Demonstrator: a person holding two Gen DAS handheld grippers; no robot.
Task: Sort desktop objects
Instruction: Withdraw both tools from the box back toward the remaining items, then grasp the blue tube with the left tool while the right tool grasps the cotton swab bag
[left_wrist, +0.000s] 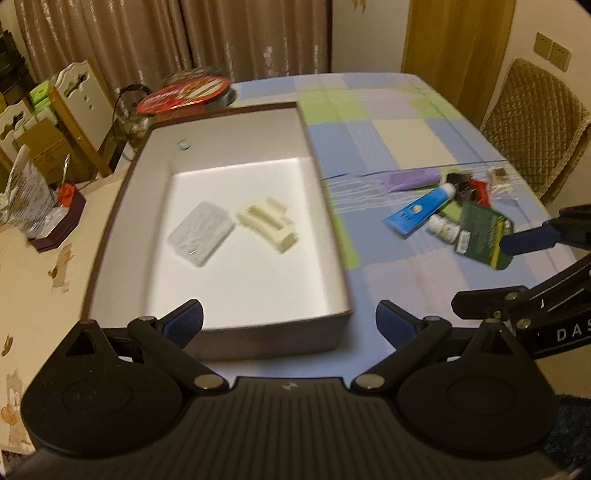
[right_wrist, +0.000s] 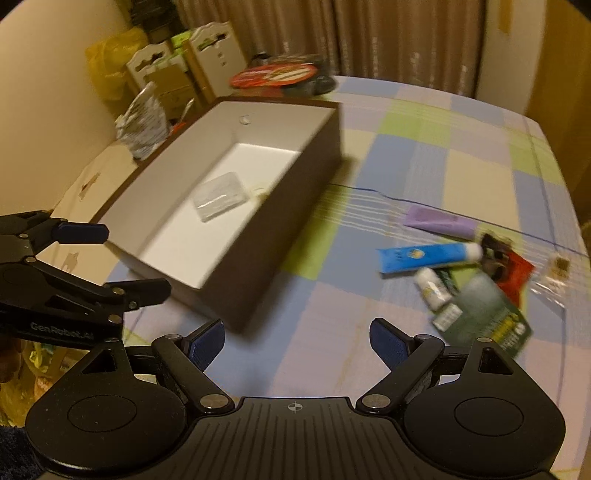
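Both tongs gape empty before a sorting box (left_wrist: 207, 122).
Right tongs (right_wrist: 297, 341) should square up on the blue tube (right_wrist: 428, 256) ahead-right; left tongs (left_wrist: 289, 323) hover at the box's near wall.

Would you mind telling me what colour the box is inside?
White inside the box, with brown outer walls; the left wrist view shows it best.

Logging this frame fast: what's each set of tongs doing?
Left tongs: open, holding nothing.
Right tongs: open, holding nothing.
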